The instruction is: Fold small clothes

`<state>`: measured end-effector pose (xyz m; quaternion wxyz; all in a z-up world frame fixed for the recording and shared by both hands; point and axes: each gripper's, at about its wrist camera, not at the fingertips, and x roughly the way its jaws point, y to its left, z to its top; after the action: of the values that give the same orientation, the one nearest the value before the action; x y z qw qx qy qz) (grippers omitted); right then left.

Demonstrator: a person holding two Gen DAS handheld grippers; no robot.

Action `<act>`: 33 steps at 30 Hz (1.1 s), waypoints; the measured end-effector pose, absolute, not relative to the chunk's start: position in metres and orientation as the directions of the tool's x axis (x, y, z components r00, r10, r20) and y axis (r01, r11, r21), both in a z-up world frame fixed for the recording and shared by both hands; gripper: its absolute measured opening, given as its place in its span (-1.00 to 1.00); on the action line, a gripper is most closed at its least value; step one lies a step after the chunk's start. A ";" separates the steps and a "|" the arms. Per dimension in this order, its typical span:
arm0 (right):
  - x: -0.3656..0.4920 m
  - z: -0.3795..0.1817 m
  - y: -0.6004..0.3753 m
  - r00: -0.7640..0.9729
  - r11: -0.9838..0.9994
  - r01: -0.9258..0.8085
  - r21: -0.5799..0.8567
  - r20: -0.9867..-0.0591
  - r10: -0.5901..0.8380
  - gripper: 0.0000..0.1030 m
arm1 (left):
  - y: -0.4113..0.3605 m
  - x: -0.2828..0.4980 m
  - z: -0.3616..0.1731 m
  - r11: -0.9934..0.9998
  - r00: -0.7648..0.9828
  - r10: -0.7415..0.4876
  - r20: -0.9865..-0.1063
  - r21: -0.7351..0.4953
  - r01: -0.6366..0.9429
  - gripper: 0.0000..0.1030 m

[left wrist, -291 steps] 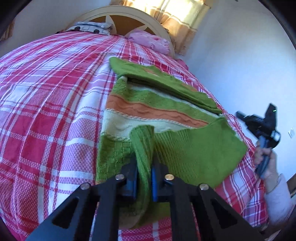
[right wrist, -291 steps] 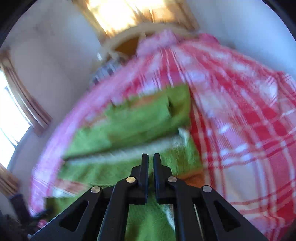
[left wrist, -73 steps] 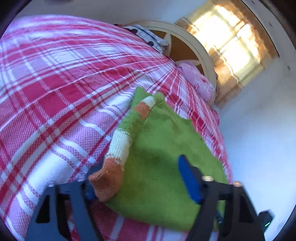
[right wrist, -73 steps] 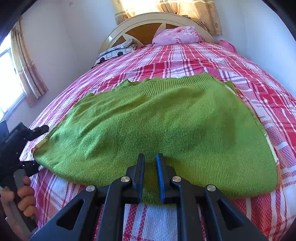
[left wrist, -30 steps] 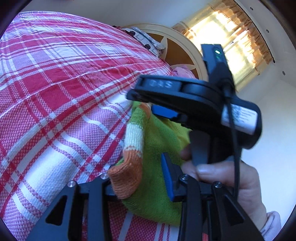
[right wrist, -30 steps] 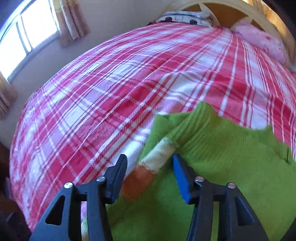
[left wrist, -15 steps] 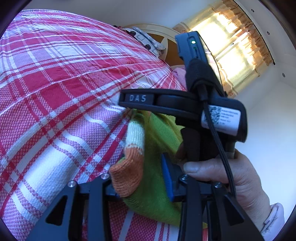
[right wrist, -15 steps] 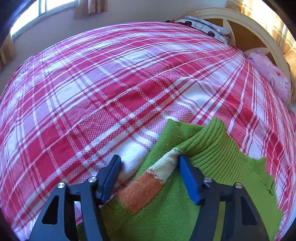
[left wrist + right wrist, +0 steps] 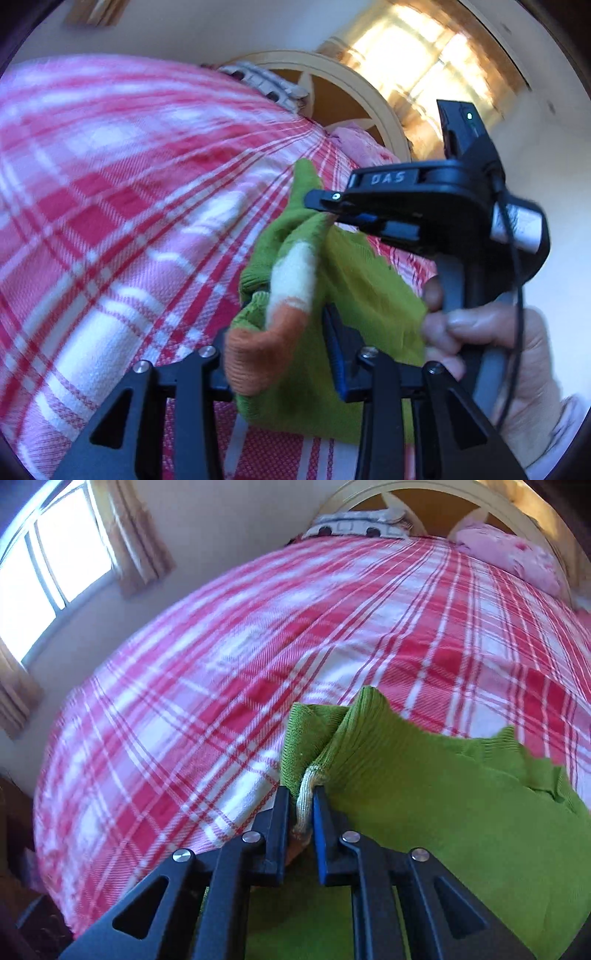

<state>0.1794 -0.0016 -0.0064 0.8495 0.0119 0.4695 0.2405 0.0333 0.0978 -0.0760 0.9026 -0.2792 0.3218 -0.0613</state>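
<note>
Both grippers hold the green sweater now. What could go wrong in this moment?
The right gripper has just been closing and pinches only a thin edge of the green sweater; it may slip out. The left gripper holds a thick bunch at the orange cuff, so lifting may undo the fold.

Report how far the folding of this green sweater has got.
Done: the sweater already lies doubled, plain green side up, on the plaid bed.
In hand: both grippers pinch its striped edge. The right gripper has just closed its jaws on the cream band; the left gripper grips the orange end, and that edge is lifted.
Left: carry the edge across and lay it flat.
</note>
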 end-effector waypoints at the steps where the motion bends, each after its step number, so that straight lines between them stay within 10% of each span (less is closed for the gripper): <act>1: 0.178 -0.001 -0.010 0.449 0.882 -0.389 0.267 -0.781 0.435 -0.78 | 0.090 0.031 -0.068 0.867 0.792 -0.266 -0.549 -0.496 -0.053 -0.27; 33: 0.117 0.041 -0.270 0.642 0.914 -0.199 0.353 -0.658 0.394 -0.81 | -0.136 0.008 0.000 0.894 0.741 -0.433 -0.514 -0.141 0.425 -0.62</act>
<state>0.1166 -0.2696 0.0413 0.8974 0.1249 0.3897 0.1652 0.0076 -0.1361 0.0003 0.9329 -0.0074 0.2771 -0.2299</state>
